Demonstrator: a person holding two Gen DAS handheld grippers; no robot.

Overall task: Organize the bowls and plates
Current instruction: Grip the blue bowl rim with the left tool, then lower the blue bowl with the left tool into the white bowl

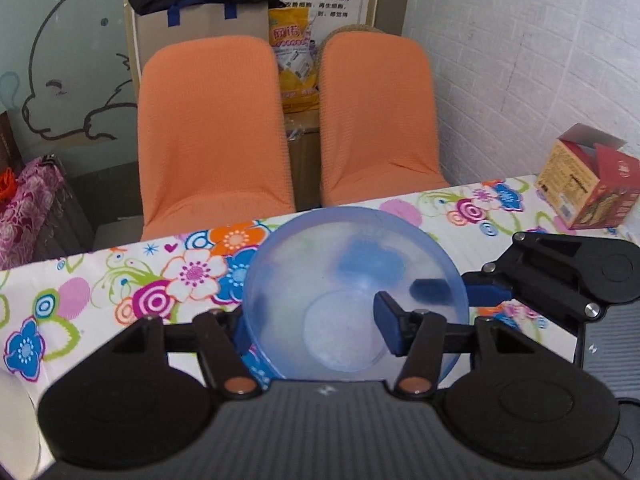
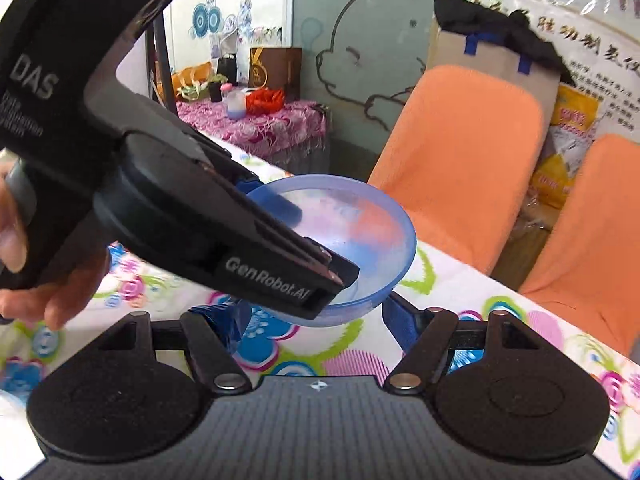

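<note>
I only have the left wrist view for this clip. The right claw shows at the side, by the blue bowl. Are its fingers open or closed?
Observer: Open. In its own view the right claw has both fingers spread wide, with the base of the blue bowl just above the gap.
Operator: I see no hand anywhere. Is one visible?
Observer: Yes, a bare hand wraps the handle of the left claw, at the left edge of the right wrist view.

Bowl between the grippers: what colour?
The bowl is translucent pale blue, the floral tablecloth showing through it. It shows best in the left wrist view.
</note>
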